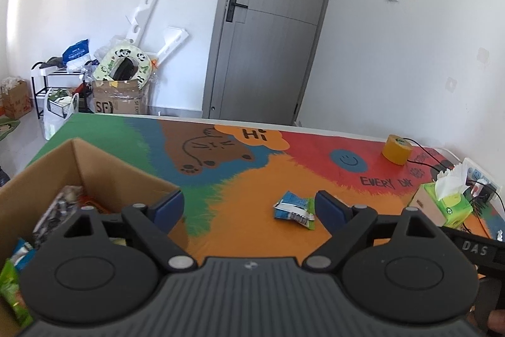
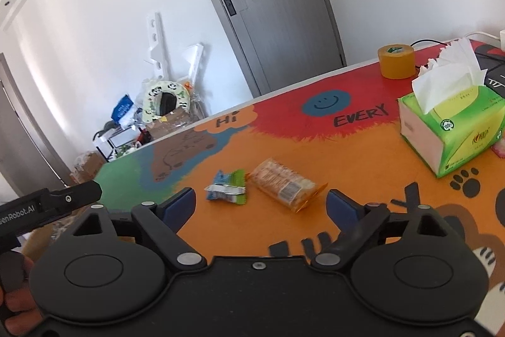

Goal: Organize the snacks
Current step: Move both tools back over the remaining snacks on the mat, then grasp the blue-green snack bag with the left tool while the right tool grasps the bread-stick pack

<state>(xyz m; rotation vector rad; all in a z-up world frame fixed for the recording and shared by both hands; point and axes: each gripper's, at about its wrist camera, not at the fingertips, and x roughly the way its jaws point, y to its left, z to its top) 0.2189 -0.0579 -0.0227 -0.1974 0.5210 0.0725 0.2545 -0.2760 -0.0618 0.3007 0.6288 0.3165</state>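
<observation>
A blue-and-green snack packet (image 1: pixel 295 208) lies on the orange part of the mat; it also shows in the right wrist view (image 2: pixel 228 187). An orange cracker pack (image 2: pixel 285 189) lies beside it, just ahead of my right gripper (image 2: pixel 260 206), which is open and empty. My left gripper (image 1: pixel 249 207) is open and empty, with its left finger over the rim of a cardboard box (image 1: pixel 94 160). The box holds several snack packets (image 1: pixel 58 210).
A green tissue box (image 2: pixel 454 131) stands at the right, also in the left wrist view (image 1: pixel 448 204). A yellow tape roll (image 2: pixel 397 61) sits at the table's far edge. A black cable (image 1: pixel 426 155) runs past it. Clutter stands on the floor beyond.
</observation>
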